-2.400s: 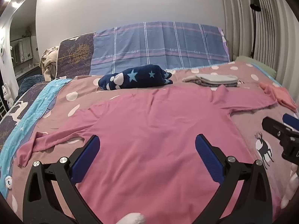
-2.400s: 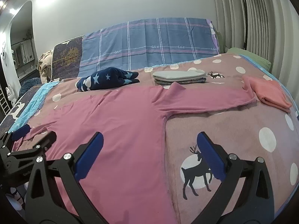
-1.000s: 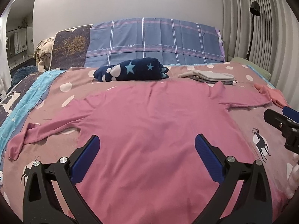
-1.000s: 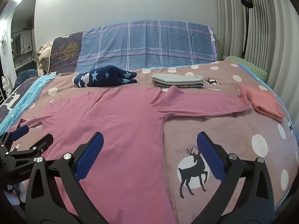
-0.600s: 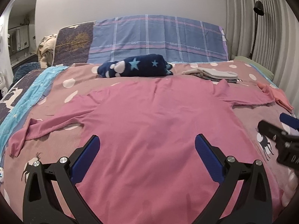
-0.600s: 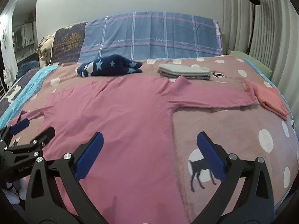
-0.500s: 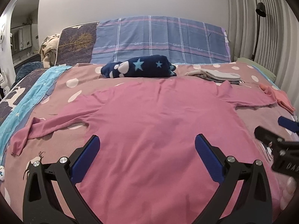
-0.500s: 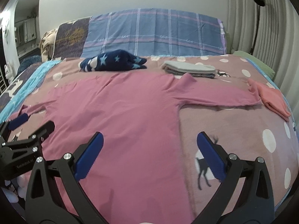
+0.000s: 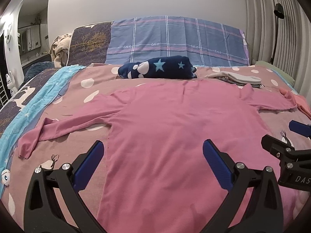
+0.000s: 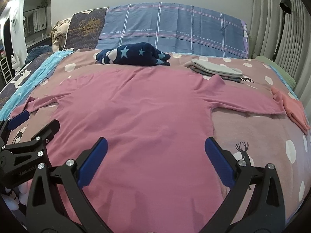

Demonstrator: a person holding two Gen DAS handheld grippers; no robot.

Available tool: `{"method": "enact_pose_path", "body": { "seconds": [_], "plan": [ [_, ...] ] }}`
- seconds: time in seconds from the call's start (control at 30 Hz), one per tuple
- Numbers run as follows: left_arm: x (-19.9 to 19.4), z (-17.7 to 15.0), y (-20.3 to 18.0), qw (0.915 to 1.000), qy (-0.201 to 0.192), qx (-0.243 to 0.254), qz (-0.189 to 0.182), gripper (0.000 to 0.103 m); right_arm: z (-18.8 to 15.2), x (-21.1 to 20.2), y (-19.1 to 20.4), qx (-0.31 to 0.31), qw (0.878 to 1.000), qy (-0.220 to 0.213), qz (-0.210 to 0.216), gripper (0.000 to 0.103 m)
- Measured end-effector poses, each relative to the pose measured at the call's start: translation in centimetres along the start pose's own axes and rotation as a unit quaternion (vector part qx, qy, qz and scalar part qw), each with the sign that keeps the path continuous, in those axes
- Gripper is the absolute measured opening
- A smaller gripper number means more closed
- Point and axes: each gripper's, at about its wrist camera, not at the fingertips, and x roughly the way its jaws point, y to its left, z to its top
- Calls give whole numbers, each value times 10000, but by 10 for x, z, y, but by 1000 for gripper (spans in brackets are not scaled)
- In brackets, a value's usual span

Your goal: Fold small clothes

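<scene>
- Both pairs of tongs have drifted a little to the left over the last moments and now hang above the hem end of the garment, with more of the left sleeve in sight than before.
- Left wrist view: the left tongs point(image 9: 152, 158) are spread wide and hold nothing, poised over the near part of the pink long-sleeved shirt point(image 9: 175, 128), which lies flat on the bed point(image 9: 64, 104) with its collar end away from the camera. The shirt's left sleeve point(image 9: 64, 128) stretches out to the left, its cuff bent down toward the near edge; the side seam runs just beside the left finger point(image 9: 88, 162). The right tongs point(image 9: 287, 141) show at the right edge, also apart.
- Right wrist view: the right tongs point(image 10: 156, 158) are spread and empty above the shirt's lower right part, the right finger point(image 10: 218, 162) hanging about over the shirt's right edge. The right sleeve point(image 10: 248, 103) runs out to the right, its cuff touching a folded coral garment point(image 10: 295, 110). Beyond the collar lie a navy star-patterned bundle point(image 10: 134, 56) and a folded grey pile point(image 10: 217, 69).
- Body axis runs straight away from both tongs, sleeves crosswise; each sleeve is likely nearest its own-side tongs, and no fold looks begun.
</scene>
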Motion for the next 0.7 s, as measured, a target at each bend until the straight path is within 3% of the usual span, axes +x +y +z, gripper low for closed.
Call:
{"method": "enact_pose_path", "body": {
  "seconds": [0.37, 0.7],
  "plan": [
    [5, -1, -5, 9993, 70, 34, -369, 102, 2, 0, -5, 42, 9999, -34, -104, 101],
    [2, 1, -9, 9995, -3, 123, -289, 102, 4, -3, -11, 96, 9998, -96, -129, 101]
  ]
}}
